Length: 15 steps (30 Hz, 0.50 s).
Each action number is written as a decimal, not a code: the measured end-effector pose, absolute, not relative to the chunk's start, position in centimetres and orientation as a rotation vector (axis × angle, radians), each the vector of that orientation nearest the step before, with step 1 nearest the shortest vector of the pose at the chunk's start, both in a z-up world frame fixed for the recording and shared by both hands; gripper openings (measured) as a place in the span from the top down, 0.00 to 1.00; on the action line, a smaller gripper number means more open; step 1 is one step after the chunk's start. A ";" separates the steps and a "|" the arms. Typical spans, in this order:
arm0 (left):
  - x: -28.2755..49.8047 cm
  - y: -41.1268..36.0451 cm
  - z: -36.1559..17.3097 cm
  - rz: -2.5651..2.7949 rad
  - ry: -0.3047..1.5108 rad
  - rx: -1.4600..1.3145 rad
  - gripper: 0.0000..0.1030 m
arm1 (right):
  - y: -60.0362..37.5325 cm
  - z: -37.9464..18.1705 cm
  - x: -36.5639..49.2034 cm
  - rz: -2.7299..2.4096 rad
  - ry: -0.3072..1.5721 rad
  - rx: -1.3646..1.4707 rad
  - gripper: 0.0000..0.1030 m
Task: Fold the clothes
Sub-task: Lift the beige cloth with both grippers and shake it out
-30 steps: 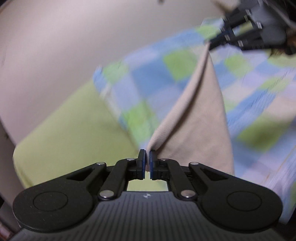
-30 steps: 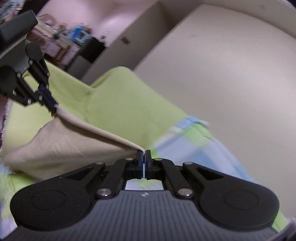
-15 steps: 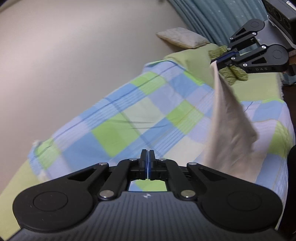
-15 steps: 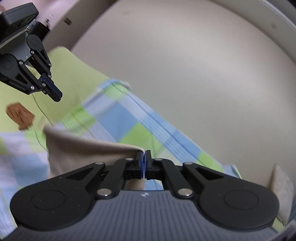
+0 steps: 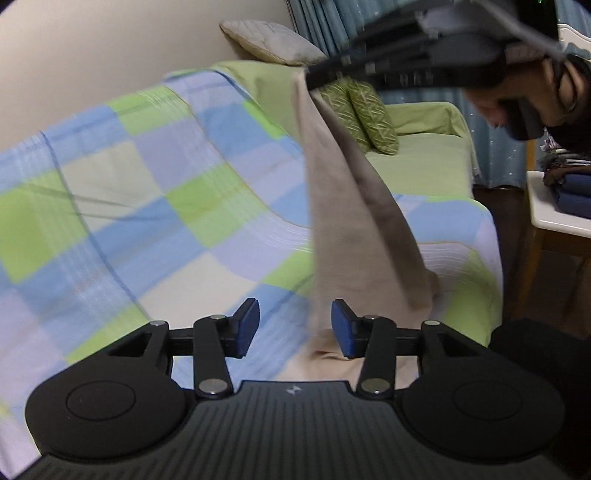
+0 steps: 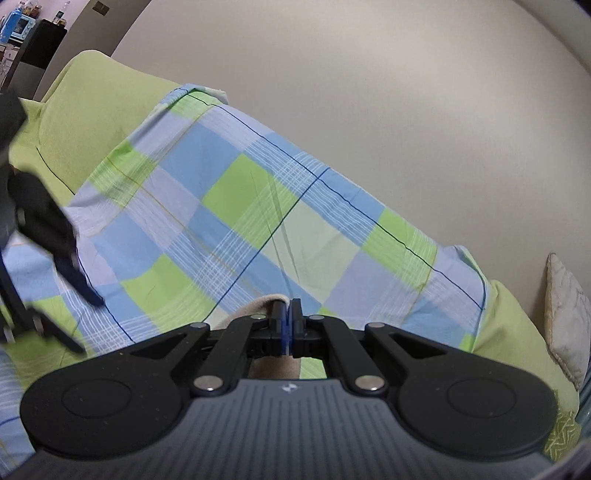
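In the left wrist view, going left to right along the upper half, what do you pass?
Checked blanket → hanging beige cloth → green patterned cushion → plain green sofa cover → white side table with folded dark clothes.

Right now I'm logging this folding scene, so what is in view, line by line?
cloth: 1, beige, hanging from the right gripper over the sofa
checked sheet: 1, blue and green, spread on the sofa
sofa: 1, green cover, by the wall
patterned cushion: 1, green, on the sofa
pale cushion: 1, off-white, atop the sofa back
curtain: 1, blue, behind the sofa
side table: 1, white top, bearing dark folded clothes
left gripper: black, opening, nothing pinched
right gripper: black, shut on cloth
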<state>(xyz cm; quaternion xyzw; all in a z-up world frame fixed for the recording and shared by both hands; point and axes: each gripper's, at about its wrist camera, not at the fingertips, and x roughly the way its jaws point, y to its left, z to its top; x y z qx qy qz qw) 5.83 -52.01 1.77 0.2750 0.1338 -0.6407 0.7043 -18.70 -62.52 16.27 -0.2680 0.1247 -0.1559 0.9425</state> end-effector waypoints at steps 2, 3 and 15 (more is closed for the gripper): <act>5.9 -53.3 0.8 -1.448 0.303 0.618 0.51 | -62.3 16.2 -19.0 -0.315 0.258 -0.553 1.00; 6.1 -54.0 0.4 -1.460 0.303 0.628 0.52 | -62.2 16.1 -19.5 -0.313 0.257 -0.558 1.00; 7.3 -57.1 -1.7 -1.595 0.357 0.767 0.99 | -61.9 15.0 -22.8 -0.344 0.275 -0.525 1.00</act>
